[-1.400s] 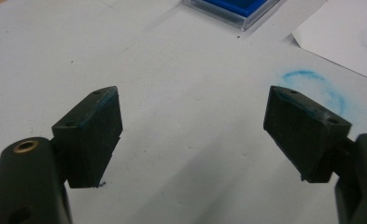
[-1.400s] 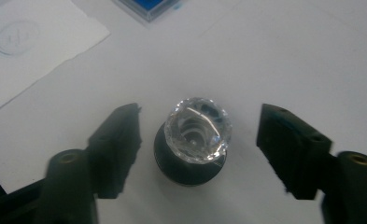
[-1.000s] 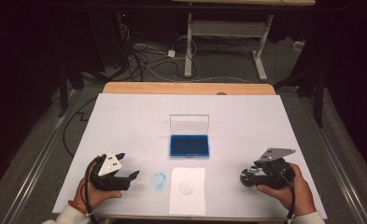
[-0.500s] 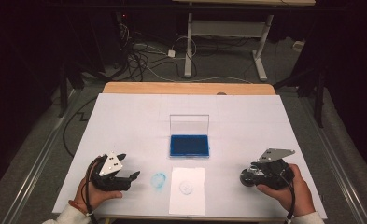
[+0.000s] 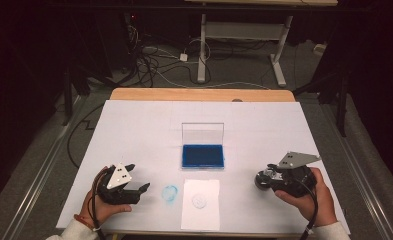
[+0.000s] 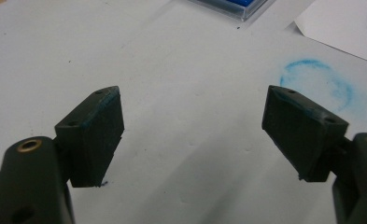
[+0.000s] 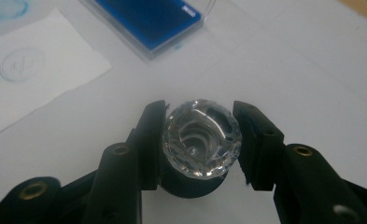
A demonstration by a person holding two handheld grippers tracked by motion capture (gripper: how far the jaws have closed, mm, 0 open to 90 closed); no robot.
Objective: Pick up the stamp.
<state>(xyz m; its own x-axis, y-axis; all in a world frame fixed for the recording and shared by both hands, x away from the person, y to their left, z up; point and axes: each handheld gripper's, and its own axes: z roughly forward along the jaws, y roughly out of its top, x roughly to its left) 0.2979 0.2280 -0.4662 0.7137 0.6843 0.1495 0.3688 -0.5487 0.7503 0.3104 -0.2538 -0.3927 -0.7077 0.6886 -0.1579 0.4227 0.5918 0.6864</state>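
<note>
Clear-topped stamp (image 7: 201, 138) clamped between right tool (image 7: 200, 140) jaws

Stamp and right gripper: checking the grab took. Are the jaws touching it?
Touching: the right gripper view shows both pads pressed against the stamp.

Dark room (cables (image 5: 159, 60) on floor (image 5: 44, 150)).

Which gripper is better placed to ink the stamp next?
Probably the right gripper: its jaws have just closed on the stamp, with the open ink pad nearby. The left gripper is open and holds nothing.
</note>
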